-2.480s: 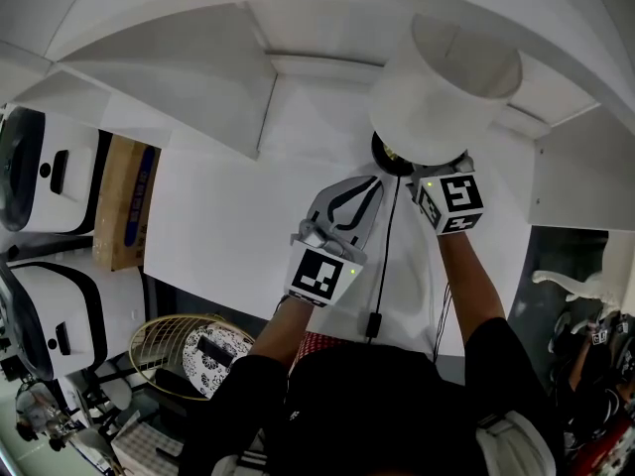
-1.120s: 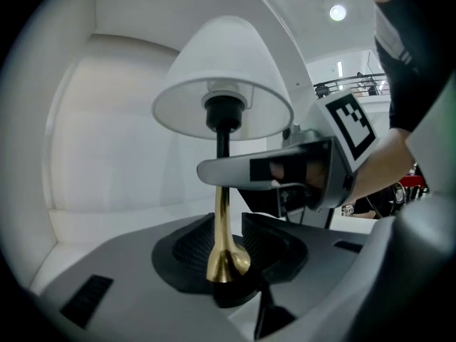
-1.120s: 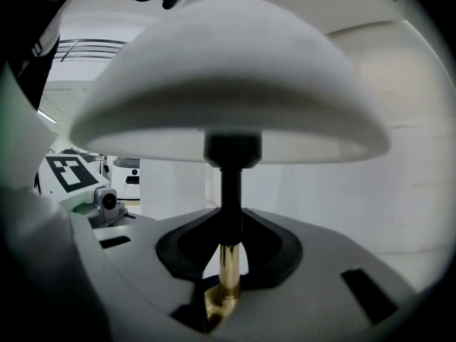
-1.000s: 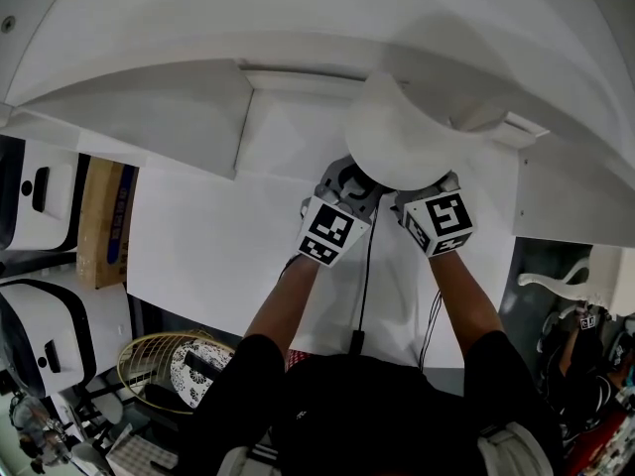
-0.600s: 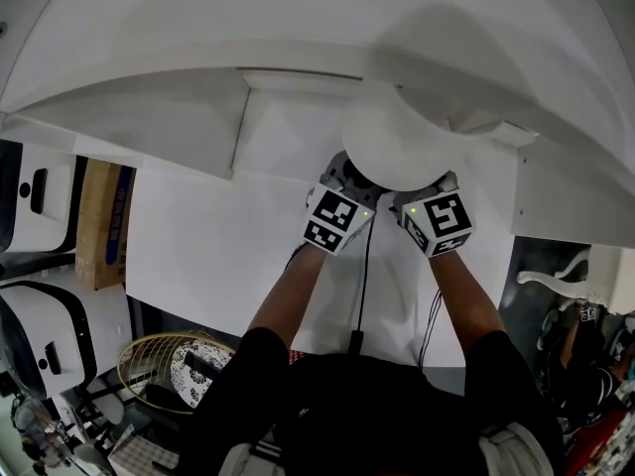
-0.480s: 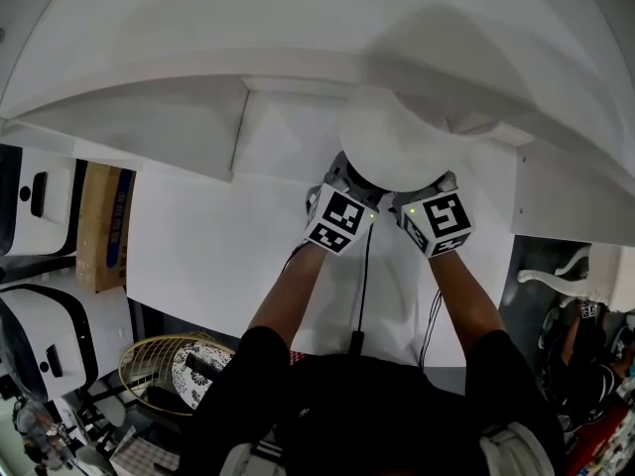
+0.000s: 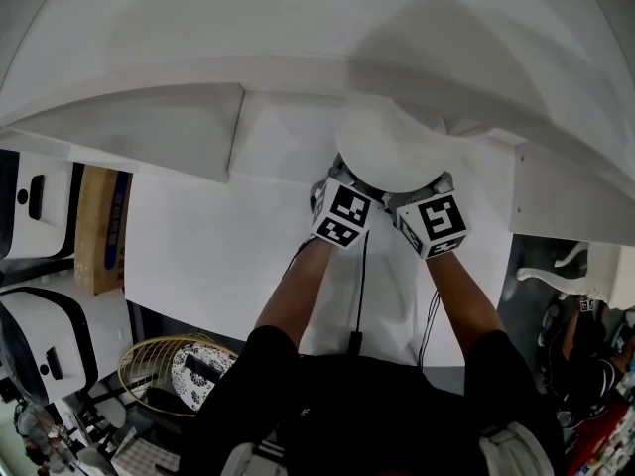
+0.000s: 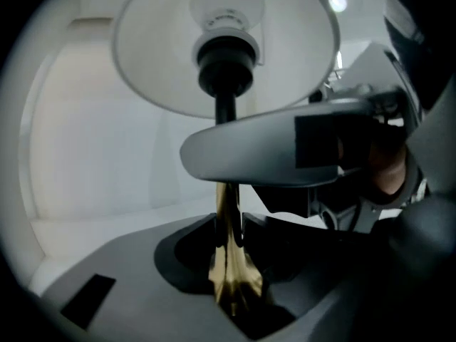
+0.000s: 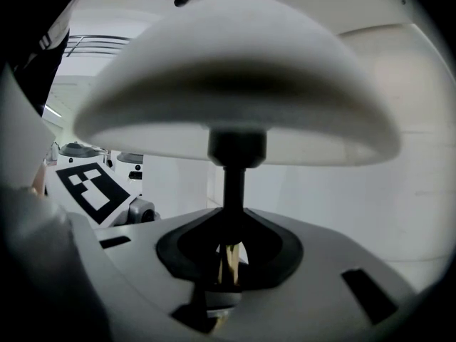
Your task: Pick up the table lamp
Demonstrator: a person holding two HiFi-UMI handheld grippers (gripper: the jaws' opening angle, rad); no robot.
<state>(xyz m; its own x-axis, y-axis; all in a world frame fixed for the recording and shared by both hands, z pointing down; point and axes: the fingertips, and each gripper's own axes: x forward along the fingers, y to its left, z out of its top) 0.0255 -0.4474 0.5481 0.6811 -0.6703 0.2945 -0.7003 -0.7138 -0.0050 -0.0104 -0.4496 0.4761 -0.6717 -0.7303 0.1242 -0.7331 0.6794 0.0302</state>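
Observation:
The table lamp has a white shade [image 7: 392,152] and a thin stem, black above [image 9: 234,184] and gold lower down [image 8: 229,262]. It stands at the back of the white table [image 7: 218,256]. Both grippers reach in under the shade, which hides their fingertips in the head view. My right gripper [image 9: 228,262] is shut on the stem, which rises out of the hollow between its jaws. My left gripper [image 8: 229,226] is shut on the gold part just below, with the right gripper's finger [image 8: 249,155] crossing above it. A black cord [image 7: 360,286] runs from the lamp toward the person.
White walls and a shelf edge [image 7: 298,77] close in behind and above the lamp. A cardboard box [image 7: 99,226] and white machines [image 7: 35,206] stand off the table's left edge. A wire basket [image 7: 169,370] sits on the floor at front left.
My left gripper has moved from beside the cord, where it stood open, up under the shade onto the lamp stem. The right gripper has kept its hold and place.

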